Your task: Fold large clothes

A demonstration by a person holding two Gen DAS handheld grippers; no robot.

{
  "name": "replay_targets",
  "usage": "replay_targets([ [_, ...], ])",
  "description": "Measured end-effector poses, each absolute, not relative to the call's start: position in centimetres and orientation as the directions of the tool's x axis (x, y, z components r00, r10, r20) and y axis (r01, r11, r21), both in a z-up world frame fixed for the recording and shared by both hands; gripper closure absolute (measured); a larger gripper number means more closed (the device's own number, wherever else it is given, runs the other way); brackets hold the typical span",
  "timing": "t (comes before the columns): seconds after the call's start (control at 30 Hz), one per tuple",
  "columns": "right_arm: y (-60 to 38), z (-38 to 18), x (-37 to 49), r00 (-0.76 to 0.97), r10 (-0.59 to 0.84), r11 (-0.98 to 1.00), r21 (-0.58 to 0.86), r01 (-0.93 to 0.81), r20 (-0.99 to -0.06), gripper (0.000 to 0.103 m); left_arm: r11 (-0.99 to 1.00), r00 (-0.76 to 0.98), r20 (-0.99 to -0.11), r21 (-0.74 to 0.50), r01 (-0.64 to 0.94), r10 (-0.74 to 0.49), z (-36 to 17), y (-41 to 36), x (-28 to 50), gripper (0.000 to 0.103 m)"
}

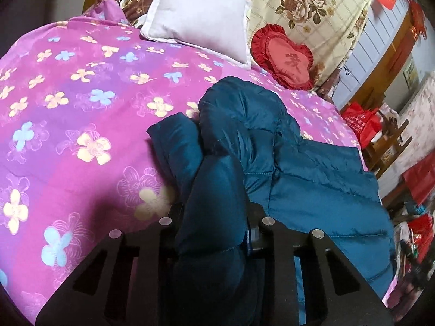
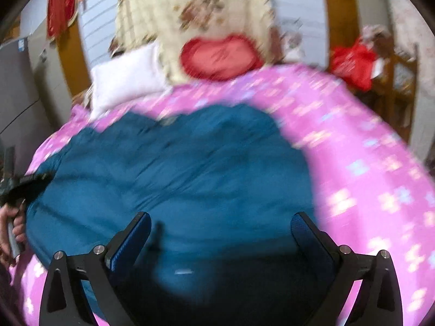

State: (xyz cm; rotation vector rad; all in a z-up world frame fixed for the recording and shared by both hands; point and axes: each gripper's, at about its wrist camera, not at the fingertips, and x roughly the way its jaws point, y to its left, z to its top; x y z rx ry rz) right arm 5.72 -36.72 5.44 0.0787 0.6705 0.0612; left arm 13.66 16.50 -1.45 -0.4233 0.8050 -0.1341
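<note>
Teal padded jacket (image 1: 285, 163) lies bunched on the pink floral quilt (image 1: 68, 95), folding barely begun — left gripper (image 1: 214, 217) clamps a puffy fold, right gripper (image 2: 221, 233) hovers wide open, empty, above it

Teal jacket (image 1: 285, 163), pink flowered bedspread (image 1: 68, 95)

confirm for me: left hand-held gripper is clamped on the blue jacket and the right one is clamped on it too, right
Not quite. The left hand-held gripper is shut on the blue jacket, but the right hand-held gripper is open above it, jaws spread wide, as the right wrist view shows.
</note>
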Motion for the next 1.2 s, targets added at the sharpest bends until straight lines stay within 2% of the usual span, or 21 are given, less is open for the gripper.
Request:
replay_targets([
  [0.1, -41.7, 5.7, 5.4, 0.788, 0.082, 0.988, 0.154, 0.017, -0.611, 0.0, 0.919, 0.689, -0.677, -0.392, -0.041, -0.258, -1.6, 16.2, 13.9, 0.076],
  [0.23, -46.0, 4.0, 7.0, 0.754, 0.167, 0.964, 0.267, 0.011, -0.635, 0.0, 0.926, 0.687, -0.684, -0.376, -0.044, -0.245, -1.7, 16.0, 13.9, 0.074],
  [0.43, -44.9, 2.8, 10.4, 0.689, 0.354, 0.923, 0.355, -0.149, -0.633, 0.0, 0.93, 0.686, -0.69, -0.362, -0.054, -0.229, -1.8, 15.9, 13.9, 0.07],
  [0.6, -44.3, 0.1, 12.8, 0.597, 0.381, 0.922, 0.338, -0.188, -0.706, 0.0, 0.936, 0.684, -0.696, -0.348, -0.057, -0.217, -1.8, 15.7, 13.8, 0.069],
  [0.7, -45.5, -1.3, 13.4, 0.568, 0.481, 0.866, 0.463, -0.188, -0.668, 0.0, 0.942, 0.68, -0.706, -0.328, -0.063, -0.201, -1.9, 15.4, 14.0, 0.066],
  [0.87, -43.9, -1.5, 13.5, 0.518, 0.556, 0.83, 0.474, -0.296, -0.65, 0.0, 0.946, 0.679, -0.71, -0.316, -0.07, -0.187, -2.1, 15.3, 14.0, 0.062],
  [0.93, -43.5, -1.7, 13.5, 0.502, 0.579, 0.815, 0.478, -0.328, -0.642, 0.007, 0.943, 0.678, -0.709, -0.326, -0.074, -0.192, -2.2, 15.5, 14.0, 0.061],
  [1.07, -43.1, -1.6, 13.6, 0.498, 0.602, 0.798, 0.477, -0.368, -0.624, 0.035, 0.944, 0.682, -0.708, -0.321, -0.076, -0.186, -2.2, 15.5, 13.9, 0.062],
  [1.2, -42.0, 0.0, 12.2, 0.57, 0.511, 0.856, 0.319, -0.407, -0.643, 0.06, 0.954, 0.695, -0.703, -0.288, -0.085, -0.15, -1.4, 14.9, 13.6, 0.077],
])
